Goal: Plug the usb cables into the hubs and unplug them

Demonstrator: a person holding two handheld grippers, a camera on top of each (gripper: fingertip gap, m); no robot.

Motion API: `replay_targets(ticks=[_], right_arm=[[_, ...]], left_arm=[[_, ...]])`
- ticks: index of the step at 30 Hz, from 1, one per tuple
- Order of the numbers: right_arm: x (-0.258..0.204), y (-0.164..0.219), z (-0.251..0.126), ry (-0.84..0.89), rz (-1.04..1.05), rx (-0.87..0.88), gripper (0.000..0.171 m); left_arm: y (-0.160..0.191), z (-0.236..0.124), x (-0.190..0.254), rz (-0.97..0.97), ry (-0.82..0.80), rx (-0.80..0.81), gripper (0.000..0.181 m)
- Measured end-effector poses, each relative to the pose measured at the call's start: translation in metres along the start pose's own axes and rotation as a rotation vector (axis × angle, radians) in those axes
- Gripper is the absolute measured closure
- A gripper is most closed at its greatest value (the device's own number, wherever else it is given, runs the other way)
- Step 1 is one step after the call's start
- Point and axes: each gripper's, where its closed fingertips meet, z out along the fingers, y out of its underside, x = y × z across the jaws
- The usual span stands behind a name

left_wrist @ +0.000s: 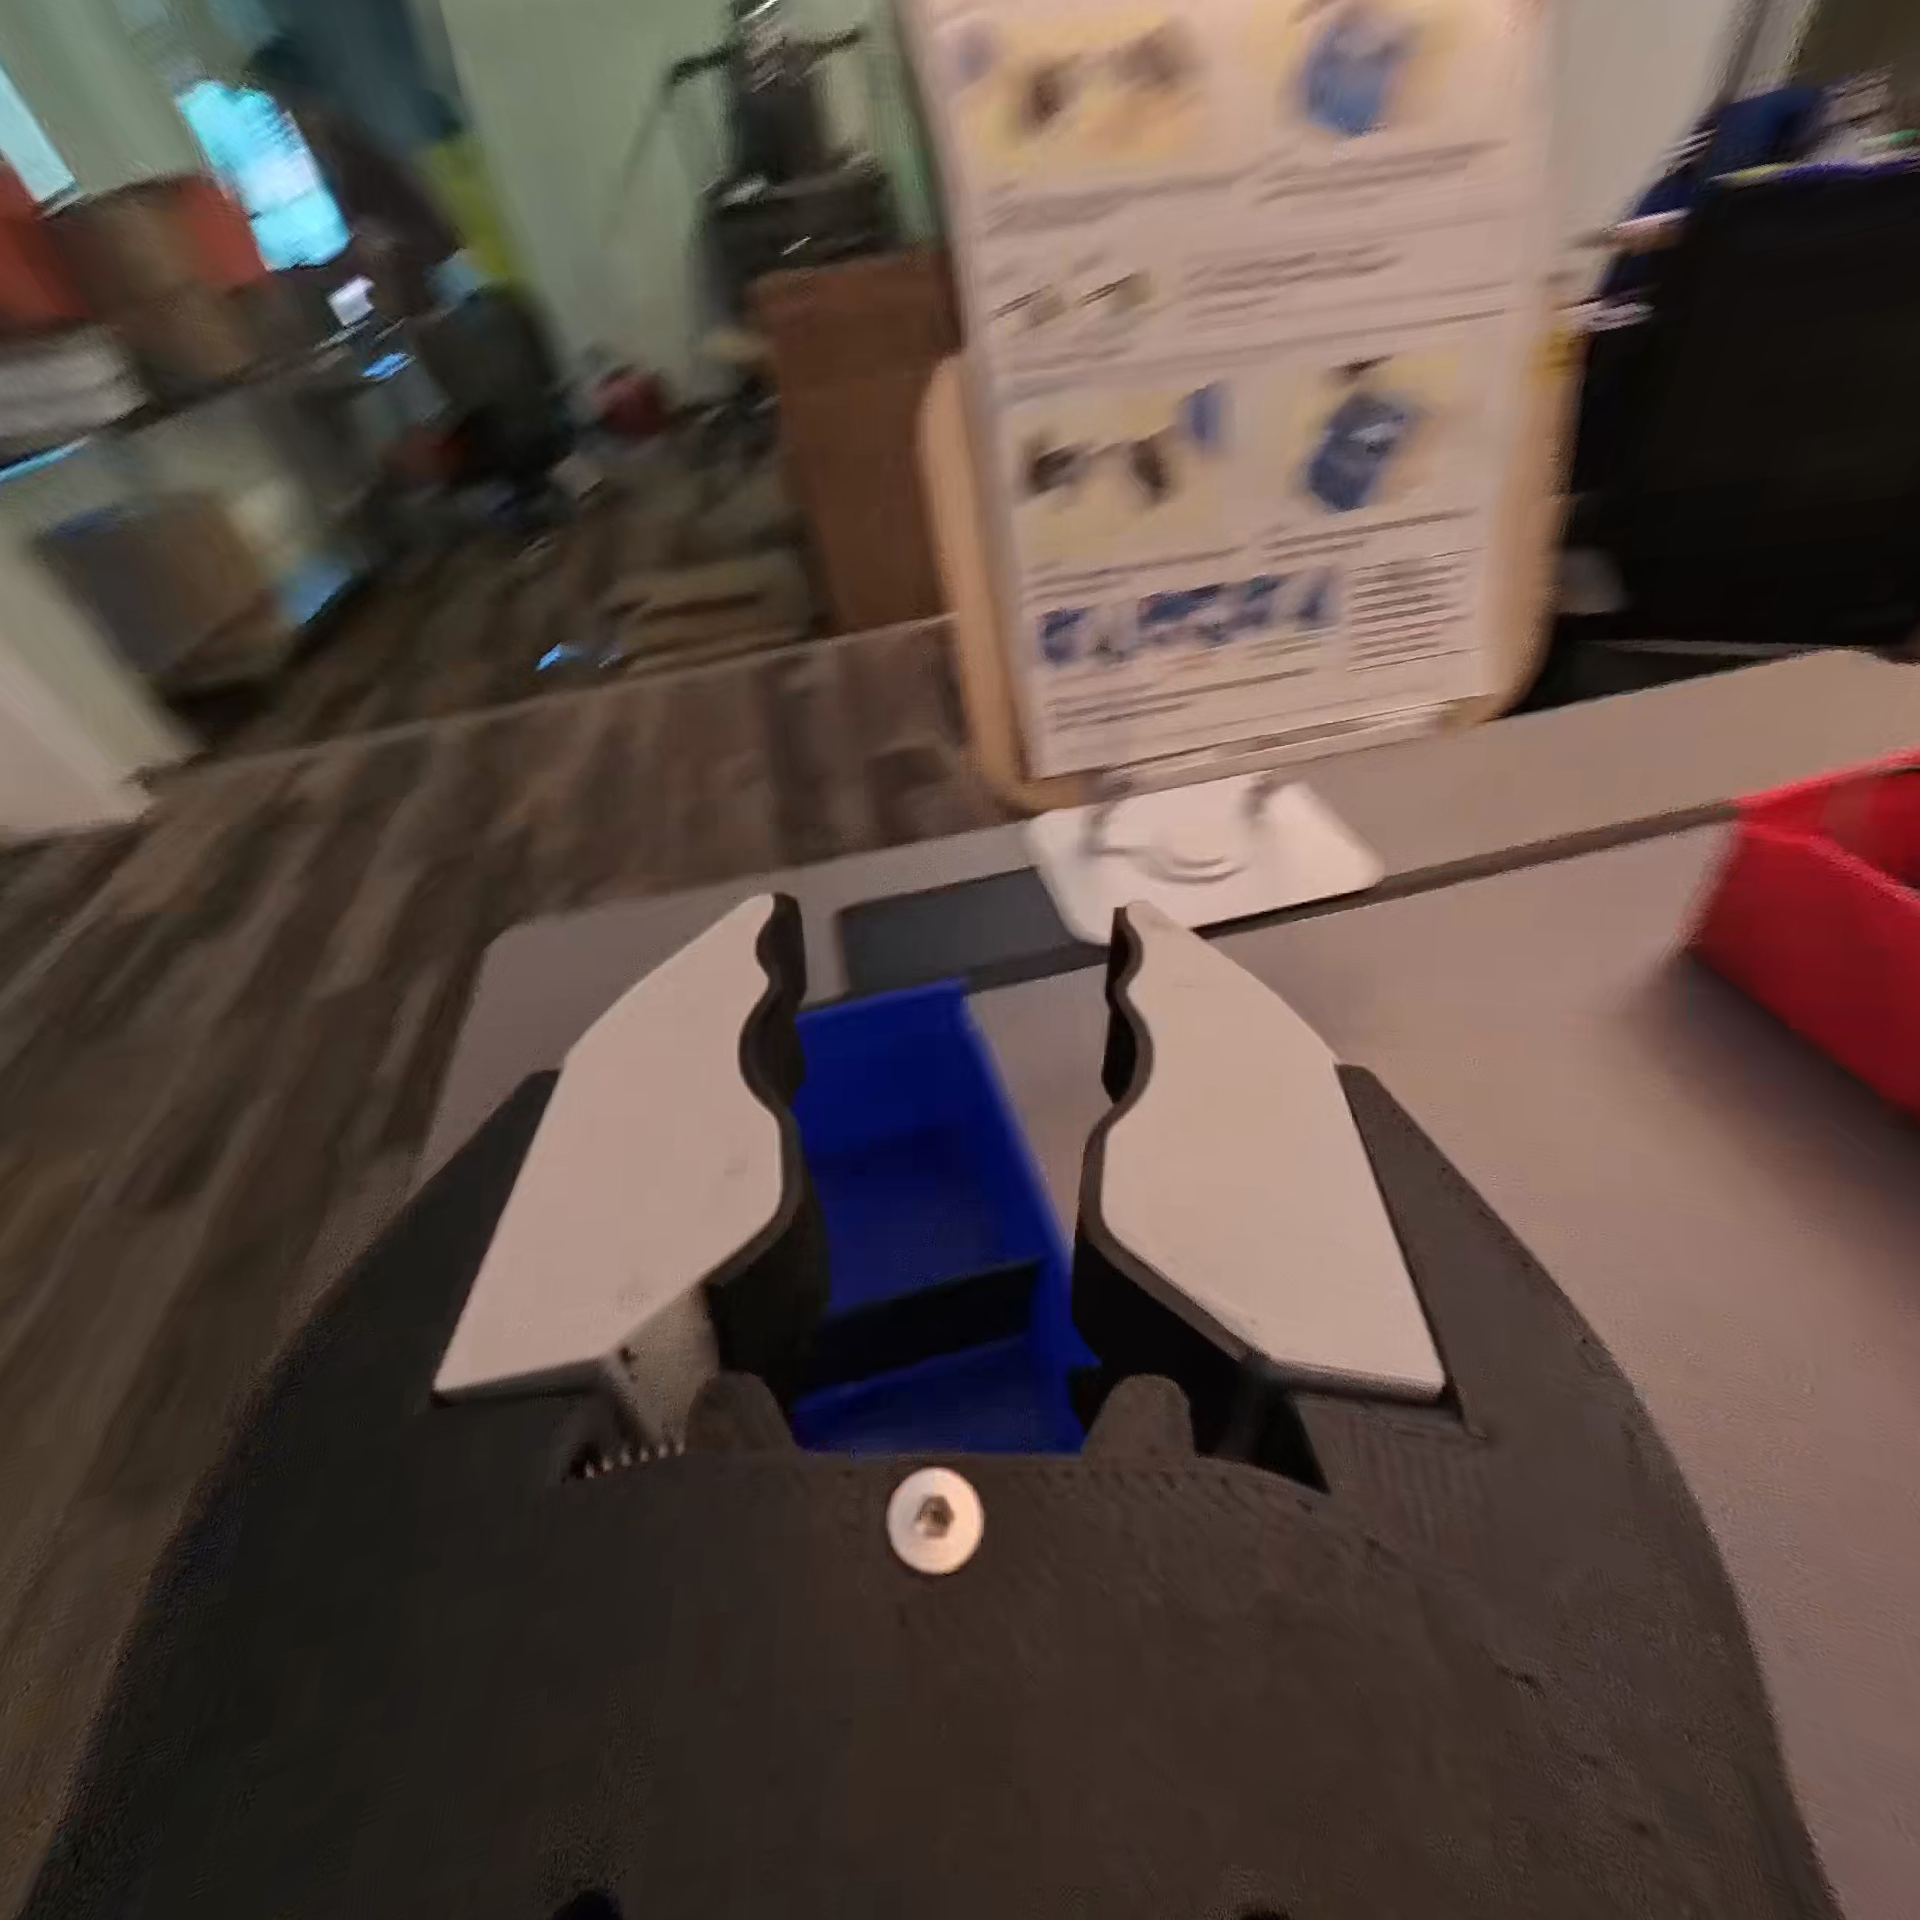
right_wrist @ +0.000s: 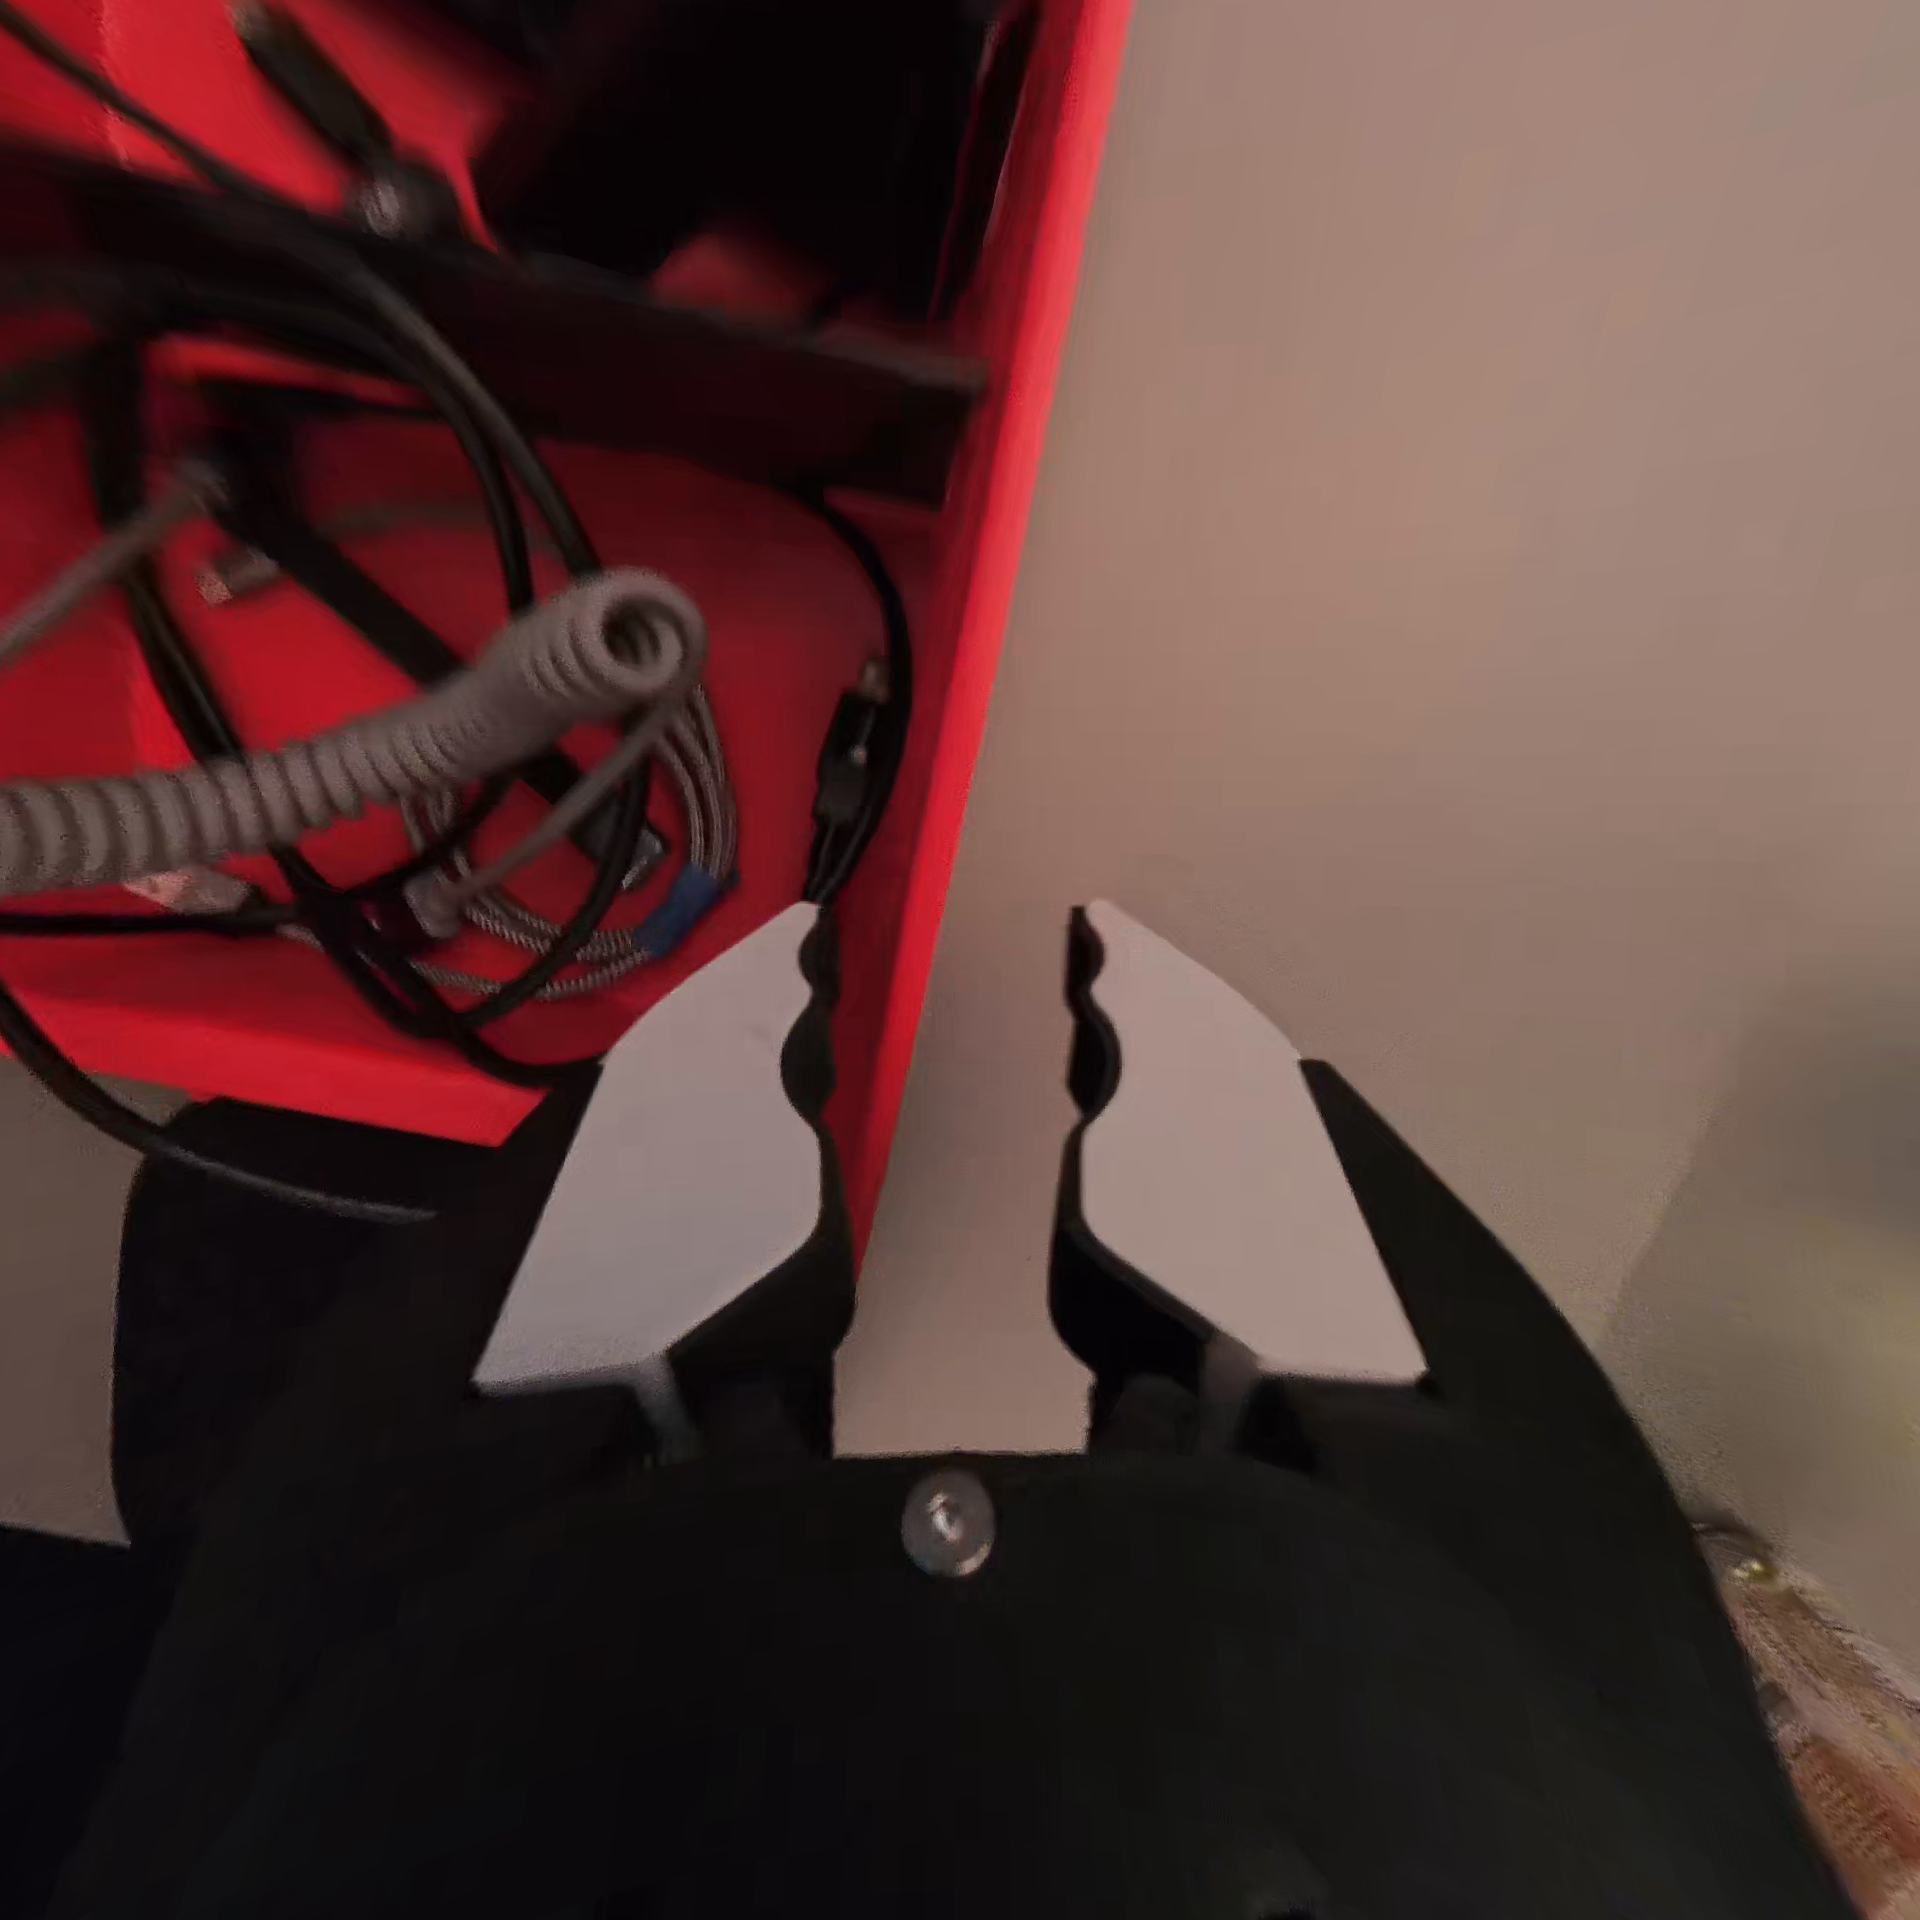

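Note:
In the right wrist view a red bin (right_wrist: 997, 582) holds a tangle of cables: a grey coiled cable (right_wrist: 343, 758), several thin black cables (right_wrist: 499, 540) and a braided silver cable (right_wrist: 540, 935). A black plug (right_wrist: 847, 769) lies against the bin's right wall. My right gripper (right_wrist: 943, 914) is open and empty, straddling that wall near the bin's near corner. In the left wrist view my left gripper (left_wrist: 951, 920) is open and empty above a blue bin (left_wrist: 914, 1164), which looks empty. No hub is visible.
A grey table (left_wrist: 1507, 1039) carries a dark flat pad (left_wrist: 951, 925), a stand with a printed instruction sheet (left_wrist: 1236, 416) on a white base (left_wrist: 1205, 852), and the red bin (left_wrist: 1829, 935) at the right. The table's left edge drops to a wood floor (left_wrist: 312, 987). Left tips to right tips: about 70 centimeters. Between my right fingertips and the black plug (right_wrist: 847, 769) there is roughly 5 centimeters.

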Motion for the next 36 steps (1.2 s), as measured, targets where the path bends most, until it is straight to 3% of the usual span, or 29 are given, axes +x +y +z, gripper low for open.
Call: replay_targets(ticks=[2, 5, 9, 12, 15, 18, 20, 25, 36], right_arm=[[-0.004, 0.017, 0.017, -0.002, -0.007, -0.071, 0.141], [-0.014, 0.019, 0.028, -0.048, 0.047, -0.063, 0.162], [-0.015, 0.021, 0.027, -0.079, 0.117, -0.063, 0.164], [-0.017, 0.021, 0.027, -0.055, 0.115, -0.072, 0.164], [-0.022, 0.024, 0.026, -0.051, 0.112, -0.07, 0.164], [-0.03, 0.028, 0.024, -0.044, 0.098, -0.073, 0.163], [-0.035, 0.03, 0.024, -0.034, 0.091, -0.079, 0.162], [-0.049, 0.03, 0.023, -0.027, 0.07, -0.087, 0.161], [-0.105, 0.008, 0.031, -0.042, -0.008, -0.092, 0.159]], left_arm=[[0.023, -0.009, -0.043, -0.072, -0.103, -0.087, 0.125], [0.093, -0.015, -0.092, -0.178, -0.17, -0.372, 0.115], [0.173, -0.012, -0.144, -0.329, -0.208, -0.58, 0.106], [0.223, -0.015, -0.148, -0.471, -0.127, -0.756, 0.105], [0.257, -0.022, -0.142, -0.548, -0.088, -0.905, 0.118], [0.273, -0.024, -0.126, -0.617, 0.017, -0.982, 0.146], [0.288, -0.031, -0.114, -0.604, 0.077, -1.083, 0.156], [0.297, -0.036, -0.101, -0.313, 0.113, -1.231, 0.171], [0.284, -0.013, -0.03, -0.119, 0.26, -1.353, 0.167]])
